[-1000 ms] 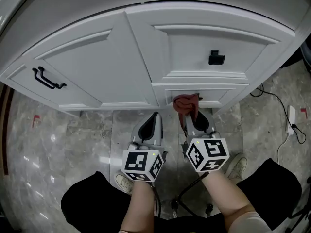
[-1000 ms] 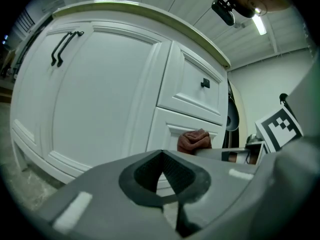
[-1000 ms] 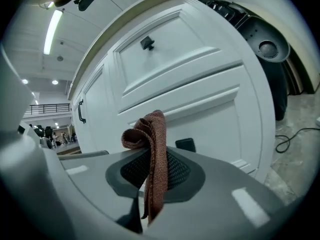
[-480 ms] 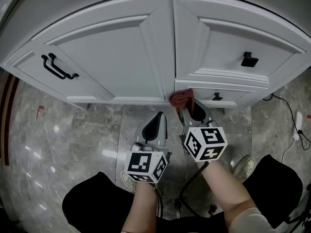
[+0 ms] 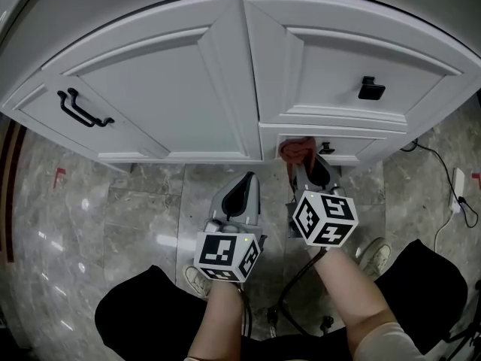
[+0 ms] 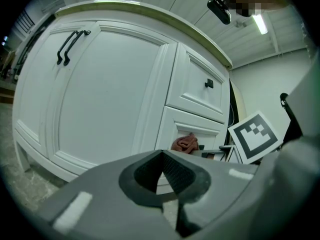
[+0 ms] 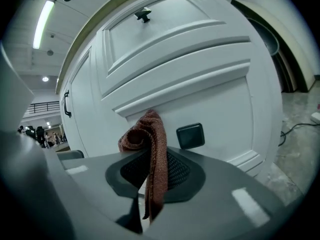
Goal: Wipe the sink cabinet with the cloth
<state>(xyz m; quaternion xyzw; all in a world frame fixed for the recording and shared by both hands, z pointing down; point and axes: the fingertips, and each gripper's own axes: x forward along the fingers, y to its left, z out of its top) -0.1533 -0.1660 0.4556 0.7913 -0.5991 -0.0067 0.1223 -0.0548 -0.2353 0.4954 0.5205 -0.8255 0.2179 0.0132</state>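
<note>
Cloth: the red-brown cloth (image 5: 297, 149) is pressed on the bottom drawer (image 5: 353, 147) of the white sink cabinet (image 5: 173, 89), just beside the drawer's black knob (image 5: 325, 149).
Right gripper (image 5: 307, 165): fingers pinched tight on the cloth.
Left gripper (image 6: 162, 170): fingers closed together on nothing, off the cabinet.
Change: the cloth has slid from the drawer's left edge toward the knob.

Grey veined marble floor (image 5: 113, 201), glossy with pale reflections, spreads left of the left gripper (image 5: 242, 185). Well right of the right gripper (image 5: 307, 162), a black cable (image 5: 432, 156) trails past a white power strip (image 5: 452, 177). Overhead, a tube light (image 7: 42, 24) glows on a white panelled ceiling (image 6: 200, 4).
</note>
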